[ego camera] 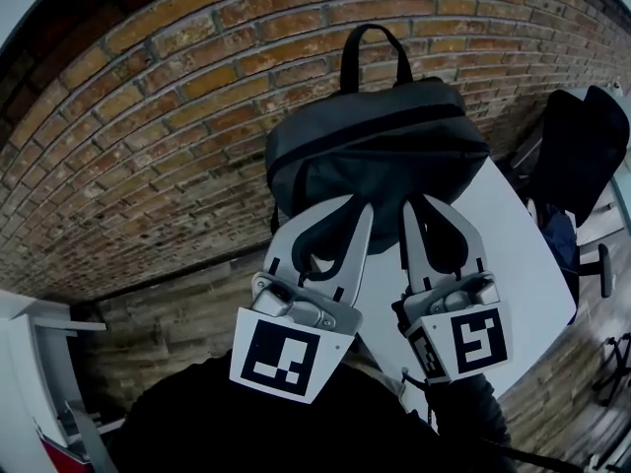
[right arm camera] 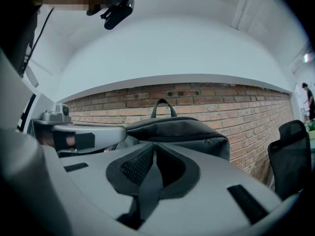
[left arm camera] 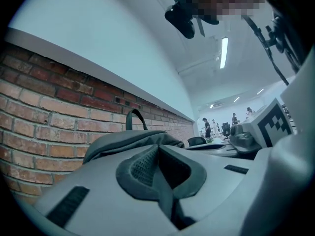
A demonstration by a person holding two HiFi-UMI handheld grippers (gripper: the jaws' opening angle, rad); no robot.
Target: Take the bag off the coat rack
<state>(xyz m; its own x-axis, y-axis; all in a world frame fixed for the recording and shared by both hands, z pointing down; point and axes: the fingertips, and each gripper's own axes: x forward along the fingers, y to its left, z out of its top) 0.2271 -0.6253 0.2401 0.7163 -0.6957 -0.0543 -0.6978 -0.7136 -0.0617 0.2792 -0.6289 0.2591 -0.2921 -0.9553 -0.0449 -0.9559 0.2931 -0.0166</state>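
Observation:
A dark grey backpack (ego camera: 375, 156) with a black top loop (ego camera: 373, 57) stands upright in front of the brick wall, over the edge of a white table (ego camera: 527, 264). No coat rack shows in any view. My left gripper (ego camera: 330, 215) is shut on the bag's left shoulder strap (left arm camera: 167, 195), which runs down between its pads. My right gripper (ego camera: 436, 215) is shut on the right shoulder strap (right arm camera: 150, 186) in the same way. Both grippers point level at the bag (left arm camera: 133, 141) (right arm camera: 182, 129), side by side below its body.
The brick wall (ego camera: 148, 116) runs right behind the bag. A black chair with dark cloth on it (ego camera: 582, 146) stands at the table's far right. A white cabinet (ego camera: 30, 363) is at the lower left. People stand far off down the room (left arm camera: 206, 127).

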